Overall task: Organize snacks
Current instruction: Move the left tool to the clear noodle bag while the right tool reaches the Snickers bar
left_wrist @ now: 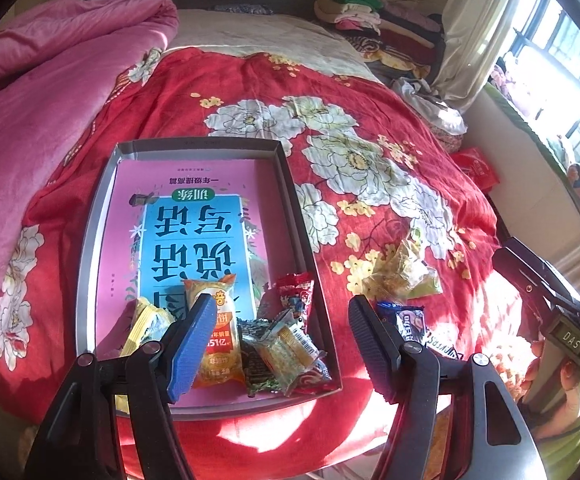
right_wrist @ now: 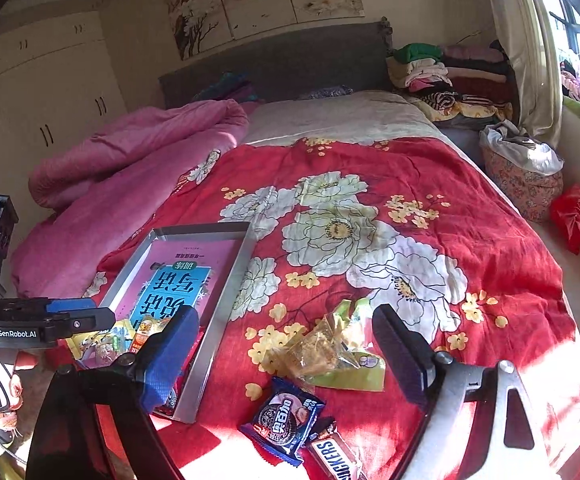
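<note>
Snacks are split: several packets lie in the grey box (left_wrist: 101,216), under your left gripper (left_wrist: 279,320), while the cookie packet (right_wrist: 283,420), Snickers bar (right_wrist: 332,456) and yellow-green bag (right_wrist: 338,354) lie on the bed between your right gripper's (right_wrist: 285,350) jaws. Both jaws stand open, empty — lower the right squarely over the cookie packet and pinch its middle.

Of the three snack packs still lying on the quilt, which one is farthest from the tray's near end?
The yellow-green crinkly bag; the blue cookie pack and chocolate bar lie nearer the bed's edge.
</note>
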Action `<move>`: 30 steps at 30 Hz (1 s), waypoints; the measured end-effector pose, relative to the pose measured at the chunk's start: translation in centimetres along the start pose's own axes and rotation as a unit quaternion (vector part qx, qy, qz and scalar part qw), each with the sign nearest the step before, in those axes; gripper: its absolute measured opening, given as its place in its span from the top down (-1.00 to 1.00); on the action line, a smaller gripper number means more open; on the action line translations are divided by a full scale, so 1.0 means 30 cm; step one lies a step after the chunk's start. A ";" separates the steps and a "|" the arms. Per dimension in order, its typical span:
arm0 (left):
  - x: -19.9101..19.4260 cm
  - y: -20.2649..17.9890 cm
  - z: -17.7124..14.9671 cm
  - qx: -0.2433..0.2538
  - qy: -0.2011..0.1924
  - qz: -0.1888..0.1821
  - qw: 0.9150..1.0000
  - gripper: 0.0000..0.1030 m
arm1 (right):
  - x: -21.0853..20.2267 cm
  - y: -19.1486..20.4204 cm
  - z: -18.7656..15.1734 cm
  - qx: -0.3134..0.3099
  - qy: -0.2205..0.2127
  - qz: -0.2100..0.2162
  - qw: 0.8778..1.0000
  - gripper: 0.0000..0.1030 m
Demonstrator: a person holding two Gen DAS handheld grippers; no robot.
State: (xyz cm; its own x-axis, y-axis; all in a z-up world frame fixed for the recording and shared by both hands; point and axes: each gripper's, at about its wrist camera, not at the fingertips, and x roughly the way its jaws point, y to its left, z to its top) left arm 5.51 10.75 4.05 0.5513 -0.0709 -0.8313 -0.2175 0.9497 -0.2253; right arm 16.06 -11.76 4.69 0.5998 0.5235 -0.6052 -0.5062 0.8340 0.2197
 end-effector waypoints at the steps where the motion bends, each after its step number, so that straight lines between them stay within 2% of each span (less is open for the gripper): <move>1: 0.001 -0.010 0.003 0.002 0.000 -0.002 1.000 -0.36 | -0.008 -0.017 0.001 0.005 -0.002 -0.004 1.000 -0.72; 13: -0.001 -0.118 0.015 0.038 0.002 -0.027 0.999 -0.36 | -0.031 -0.105 -0.026 0.015 0.006 -0.031 0.999 -0.72; 30: 0.091 -0.215 -0.017 0.069 0.041 -0.030 0.996 -0.36 | 0.040 -0.184 -0.103 0.028 0.054 -0.044 0.997 -0.72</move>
State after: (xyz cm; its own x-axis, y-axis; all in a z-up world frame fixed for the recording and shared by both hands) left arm 8.01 4.27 2.96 0.4912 -0.1472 -0.8585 -0.0704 0.9757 -0.2075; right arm 17.66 -16.27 0.39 0.5692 0.4288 -0.7016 -0.4174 0.8858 0.2027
